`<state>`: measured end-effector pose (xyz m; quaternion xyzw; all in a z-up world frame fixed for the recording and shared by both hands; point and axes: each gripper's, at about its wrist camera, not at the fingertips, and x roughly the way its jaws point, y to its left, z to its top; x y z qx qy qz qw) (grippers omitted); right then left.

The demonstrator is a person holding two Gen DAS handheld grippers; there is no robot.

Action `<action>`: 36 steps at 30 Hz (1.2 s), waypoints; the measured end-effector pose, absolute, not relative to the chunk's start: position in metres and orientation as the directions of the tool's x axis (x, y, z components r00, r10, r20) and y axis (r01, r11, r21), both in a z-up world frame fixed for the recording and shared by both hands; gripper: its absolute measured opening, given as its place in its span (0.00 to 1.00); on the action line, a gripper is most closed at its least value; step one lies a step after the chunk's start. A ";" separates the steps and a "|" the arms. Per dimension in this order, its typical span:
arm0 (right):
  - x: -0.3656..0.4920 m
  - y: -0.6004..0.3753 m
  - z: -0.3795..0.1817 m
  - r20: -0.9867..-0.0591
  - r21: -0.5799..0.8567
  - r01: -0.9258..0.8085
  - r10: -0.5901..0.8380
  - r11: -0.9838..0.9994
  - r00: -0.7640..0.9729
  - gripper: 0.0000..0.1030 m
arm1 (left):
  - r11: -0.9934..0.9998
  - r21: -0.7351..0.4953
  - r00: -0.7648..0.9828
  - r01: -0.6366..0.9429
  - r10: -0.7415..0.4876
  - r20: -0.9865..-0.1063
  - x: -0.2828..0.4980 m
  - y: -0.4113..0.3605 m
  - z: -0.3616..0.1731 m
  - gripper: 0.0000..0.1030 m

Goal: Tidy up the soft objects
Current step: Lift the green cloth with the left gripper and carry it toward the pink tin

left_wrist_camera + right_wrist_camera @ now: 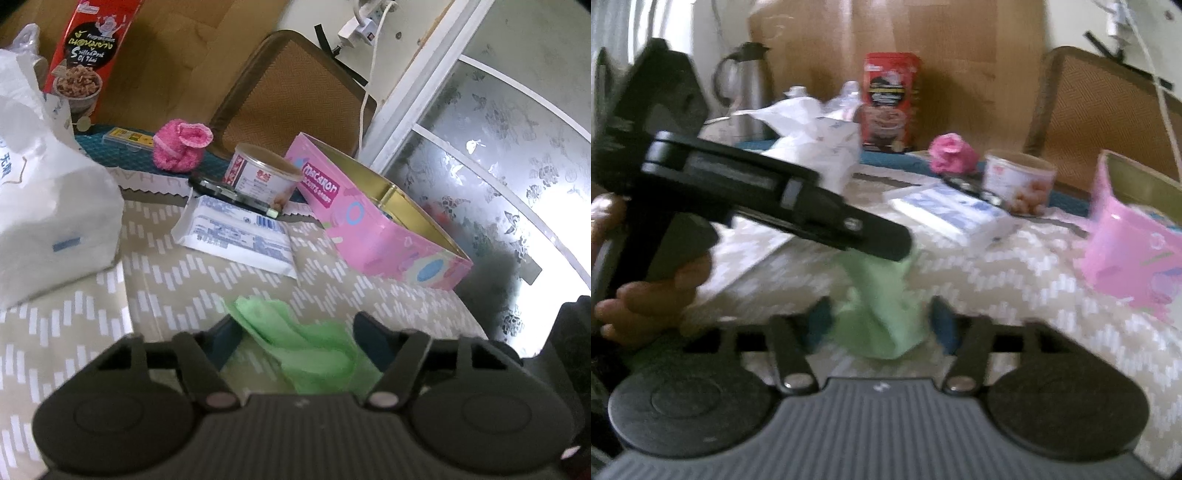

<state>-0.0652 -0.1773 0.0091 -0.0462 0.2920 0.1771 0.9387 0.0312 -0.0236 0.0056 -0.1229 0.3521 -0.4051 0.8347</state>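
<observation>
Thin green cloth (pixel 310 343) lies matt; pink tin (pixel 373 218) glossy.

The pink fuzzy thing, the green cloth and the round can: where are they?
pink fuzzy pouch (pixel 181 147), left wrist view, its fluffy body.
green cloth (pixel 310 354), left wrist view, its crumpled middle.
round can (pixel 264 177), left wrist view, its label side.

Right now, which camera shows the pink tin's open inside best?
The left wrist view. There the pink tin is sharp, its printed side is readable and the gold inside shows along its whole length. In the right wrist view the tin is blurred and cut off by the picture's edge, with only a corner of the inside visible.
</observation>
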 end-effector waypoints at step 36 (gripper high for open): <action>-0.092 -0.193 0.008 -0.542 0.038 -0.331 0.297 0.943 0.786 0.17 | 0.599 -0.509 0.349 0.619 -0.790 -0.505 -0.006 -0.033 0.003 0.50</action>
